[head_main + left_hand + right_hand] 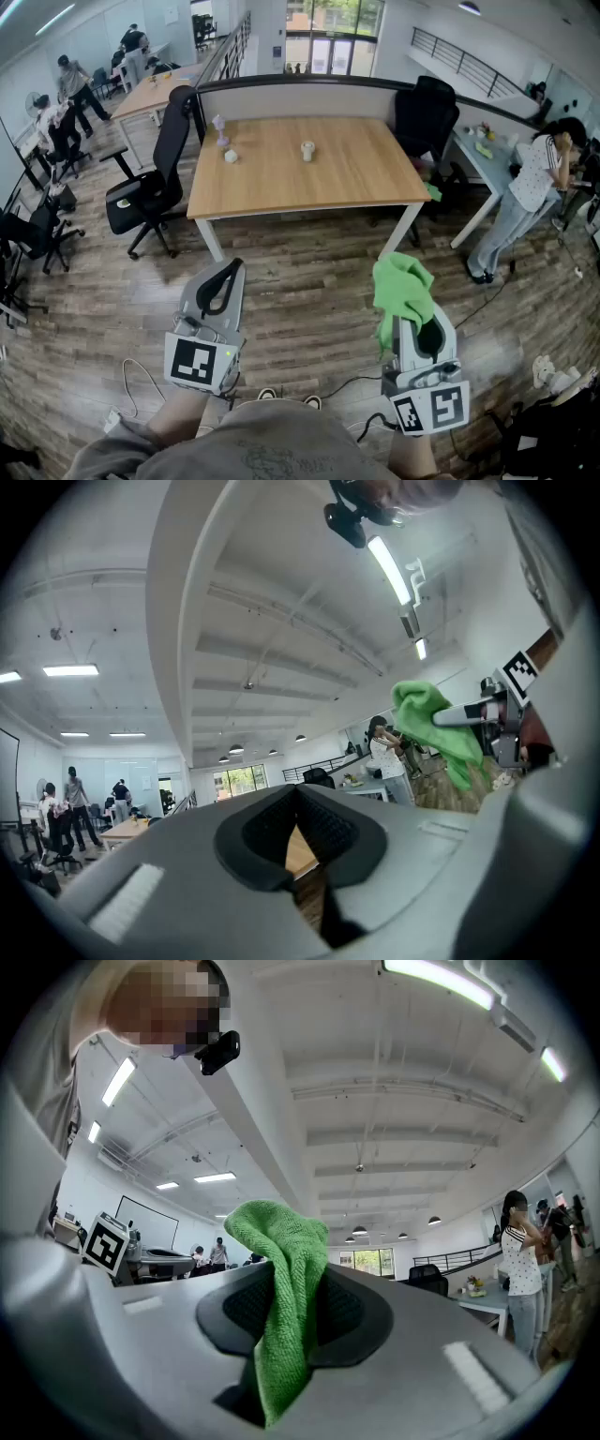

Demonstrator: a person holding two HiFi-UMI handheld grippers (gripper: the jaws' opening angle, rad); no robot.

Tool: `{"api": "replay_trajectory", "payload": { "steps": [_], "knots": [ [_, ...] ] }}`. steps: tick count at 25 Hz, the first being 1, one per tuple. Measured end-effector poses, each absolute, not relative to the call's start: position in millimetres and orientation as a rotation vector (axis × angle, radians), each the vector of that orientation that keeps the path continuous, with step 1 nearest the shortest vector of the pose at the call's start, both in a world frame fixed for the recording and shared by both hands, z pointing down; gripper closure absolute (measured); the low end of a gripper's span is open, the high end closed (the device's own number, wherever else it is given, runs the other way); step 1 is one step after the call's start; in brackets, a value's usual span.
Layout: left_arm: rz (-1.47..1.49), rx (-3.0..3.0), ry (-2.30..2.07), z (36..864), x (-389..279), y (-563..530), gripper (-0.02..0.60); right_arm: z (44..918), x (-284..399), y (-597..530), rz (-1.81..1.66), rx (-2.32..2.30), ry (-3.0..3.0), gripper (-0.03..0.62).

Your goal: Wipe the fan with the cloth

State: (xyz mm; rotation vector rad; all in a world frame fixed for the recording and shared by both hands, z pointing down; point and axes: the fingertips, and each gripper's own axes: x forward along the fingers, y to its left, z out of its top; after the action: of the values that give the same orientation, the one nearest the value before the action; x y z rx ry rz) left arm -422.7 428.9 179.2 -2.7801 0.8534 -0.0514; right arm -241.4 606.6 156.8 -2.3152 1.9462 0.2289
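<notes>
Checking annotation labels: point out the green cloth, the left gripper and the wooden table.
green cloth (pixel 401 286), head view, bunched upper fold.
left gripper (pixel 231 269), head view, between its closed fingertips.
wooden table (pixel 356 183), head view, bare part of the top.

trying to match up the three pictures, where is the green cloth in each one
Head view: green cloth low and right of centre, held in the right gripper.
Left gripper view: green cloth right of centre, mid-height.
Right gripper view: green cloth bottom centre.
Shared landmark: person in the white top, on the right in all three.
</notes>
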Motion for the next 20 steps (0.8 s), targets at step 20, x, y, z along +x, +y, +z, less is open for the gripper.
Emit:
{"api": "replay_trajectory", "payload": {
  "steps": [20],
  "knots": [
    [-0.003, -2.788, 0.904, 204.7, -365.3, 454.6, 0.409, 190.7, -187.9, 628.8, 0.136, -2.215, 2.031, 0.496]
  ]
}}
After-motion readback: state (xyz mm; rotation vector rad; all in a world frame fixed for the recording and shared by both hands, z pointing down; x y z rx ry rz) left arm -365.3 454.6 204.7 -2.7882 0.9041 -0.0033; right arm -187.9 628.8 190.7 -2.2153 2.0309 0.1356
